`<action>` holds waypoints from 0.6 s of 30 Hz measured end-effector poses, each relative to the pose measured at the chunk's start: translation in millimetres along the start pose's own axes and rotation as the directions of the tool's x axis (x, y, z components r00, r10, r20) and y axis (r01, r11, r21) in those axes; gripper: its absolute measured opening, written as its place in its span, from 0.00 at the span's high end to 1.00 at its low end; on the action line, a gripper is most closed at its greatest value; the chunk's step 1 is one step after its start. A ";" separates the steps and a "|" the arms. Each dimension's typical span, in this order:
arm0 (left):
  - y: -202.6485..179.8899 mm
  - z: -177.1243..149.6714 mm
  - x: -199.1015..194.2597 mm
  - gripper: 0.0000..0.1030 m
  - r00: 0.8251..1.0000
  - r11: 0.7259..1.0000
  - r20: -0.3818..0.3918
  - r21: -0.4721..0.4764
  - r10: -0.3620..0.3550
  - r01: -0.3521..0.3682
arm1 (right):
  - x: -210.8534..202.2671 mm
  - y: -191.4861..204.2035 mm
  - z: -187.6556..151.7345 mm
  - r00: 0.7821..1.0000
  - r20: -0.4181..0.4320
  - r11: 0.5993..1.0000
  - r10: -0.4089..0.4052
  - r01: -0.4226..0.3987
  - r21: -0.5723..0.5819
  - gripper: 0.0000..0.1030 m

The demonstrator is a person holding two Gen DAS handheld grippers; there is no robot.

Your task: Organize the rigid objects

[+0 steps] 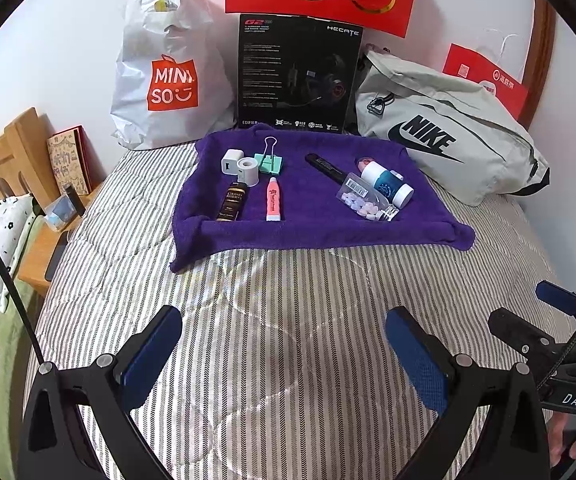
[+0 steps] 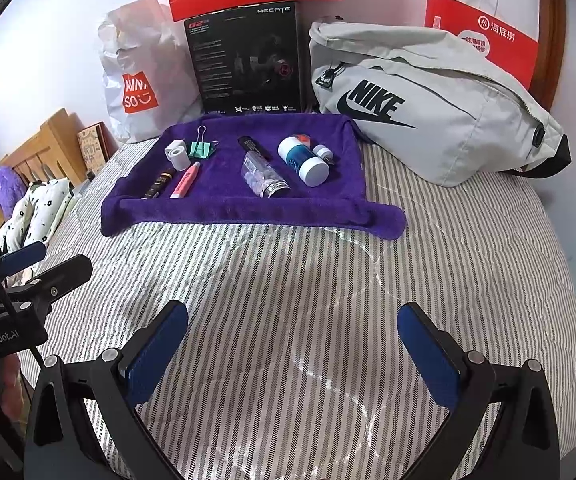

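Note:
A purple towel lies on the striped bed with small items on it. On its left stand a white charger, a white tape roll and a green binder clip; nearer lie a dark bottle and a pink tube. On its right lie a black pen, a clear pill jar and a white-blue bottle. My left gripper and right gripper hover open over the bedspread, short of the towel, holding nothing.
Behind the towel stand a white Miniso bag, a black headset box and a grey Nike bag. Red paper bags lean on the wall. A wooden headboard and pillows sit left. Striped bedspread lies near me.

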State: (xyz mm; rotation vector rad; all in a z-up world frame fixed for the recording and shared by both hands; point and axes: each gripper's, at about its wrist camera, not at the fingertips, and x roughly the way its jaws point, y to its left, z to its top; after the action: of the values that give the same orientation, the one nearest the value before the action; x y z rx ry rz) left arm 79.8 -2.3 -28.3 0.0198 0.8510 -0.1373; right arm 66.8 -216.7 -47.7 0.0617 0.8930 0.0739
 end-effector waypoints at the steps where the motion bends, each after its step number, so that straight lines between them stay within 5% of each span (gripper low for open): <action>1: 0.1 -0.3 -0.1 0.00 1.000 1.000 0.000 0.000 0.001 -0.001 | -0.1 -0.2 0.1 1.000 0.001 1.000 0.000 0.000 0.000 0.00; 18: 0.3 2.1 3.5 0.00 1.000 1.000 -0.007 -0.001 -0.002 0.002 | -0.8 -1.1 2.0 1.000 0.002 1.000 -0.001 0.001 0.002 0.00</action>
State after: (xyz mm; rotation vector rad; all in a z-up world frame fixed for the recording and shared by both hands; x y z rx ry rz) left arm 83.7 -2.6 -29.6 0.0181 0.8577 -0.1387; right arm 67.9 -217.9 -46.0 0.0632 0.8908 0.0719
